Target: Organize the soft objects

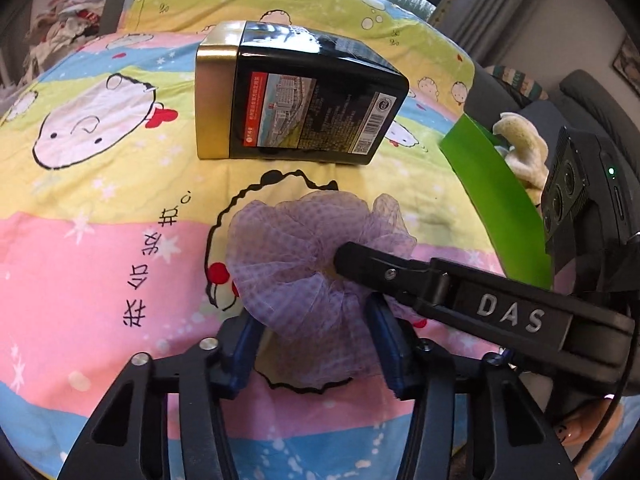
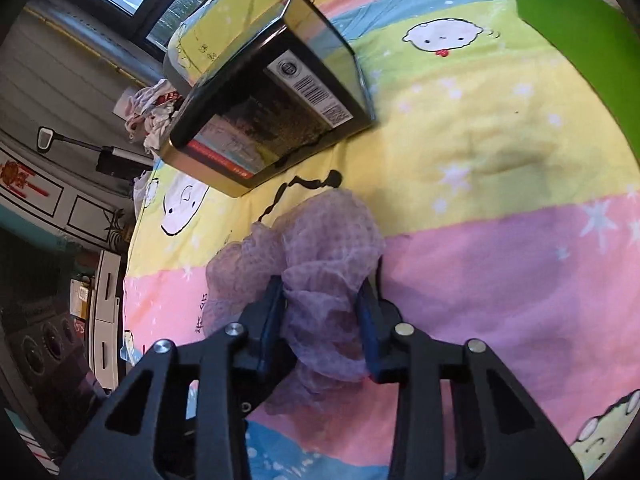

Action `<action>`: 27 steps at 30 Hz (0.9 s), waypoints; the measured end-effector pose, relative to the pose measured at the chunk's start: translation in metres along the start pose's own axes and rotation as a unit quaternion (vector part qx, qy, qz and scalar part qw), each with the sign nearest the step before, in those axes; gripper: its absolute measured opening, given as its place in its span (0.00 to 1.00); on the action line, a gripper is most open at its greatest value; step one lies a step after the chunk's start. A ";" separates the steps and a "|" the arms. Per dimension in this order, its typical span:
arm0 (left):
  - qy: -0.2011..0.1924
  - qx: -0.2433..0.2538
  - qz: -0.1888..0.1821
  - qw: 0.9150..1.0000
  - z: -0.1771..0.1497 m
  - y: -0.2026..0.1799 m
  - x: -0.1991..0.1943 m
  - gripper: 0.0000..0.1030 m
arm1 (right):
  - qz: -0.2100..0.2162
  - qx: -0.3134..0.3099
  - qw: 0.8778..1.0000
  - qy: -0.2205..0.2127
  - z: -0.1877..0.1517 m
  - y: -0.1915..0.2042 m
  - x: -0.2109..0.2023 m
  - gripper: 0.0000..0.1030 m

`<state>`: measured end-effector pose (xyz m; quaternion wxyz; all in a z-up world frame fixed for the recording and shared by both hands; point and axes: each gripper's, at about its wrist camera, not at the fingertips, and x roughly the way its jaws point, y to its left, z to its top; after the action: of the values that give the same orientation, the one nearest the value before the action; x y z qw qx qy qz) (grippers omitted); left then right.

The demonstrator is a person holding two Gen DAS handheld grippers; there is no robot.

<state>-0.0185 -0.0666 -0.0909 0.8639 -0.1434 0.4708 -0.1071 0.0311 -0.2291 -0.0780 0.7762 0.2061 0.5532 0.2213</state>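
Note:
A purple mesh bath pouf (image 1: pixel 304 256) lies on the cartoon-print bedsheet (image 1: pixel 100 208). My left gripper (image 1: pixel 316 320) has its blue pads on either side of the pouf's near part. My right gripper (image 2: pixel 322 308) is shut on the pouf (image 2: pixel 320 252), the mesh bunched between its blue pads. The right gripper's black finger (image 1: pixel 384 276) reaches into the pouf from the right in the left wrist view. A cream plush item (image 1: pixel 520 148) sits in a green container (image 1: pixel 496 196) at the right.
A black and gold tin box (image 1: pixel 296 92) lies on its side on the bed behind the pouf; it also shows in the right wrist view (image 2: pixel 272 96). The green container's wall (image 2: pixel 576 24) is at the far right. Clothes (image 1: pixel 68 28) are piled beyond the bed.

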 end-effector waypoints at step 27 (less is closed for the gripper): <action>-0.123 0.209 -0.090 0.966 0.060 -0.167 -0.063 0.35 | 0.016 0.015 0.968 -0.250 0.020 -0.018 -0.183 0.24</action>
<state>-0.0098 -0.1934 0.0477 0.9128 -0.0130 0.3131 -0.2619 -0.0006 -0.3499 0.0591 0.8831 0.2752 0.3412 0.1673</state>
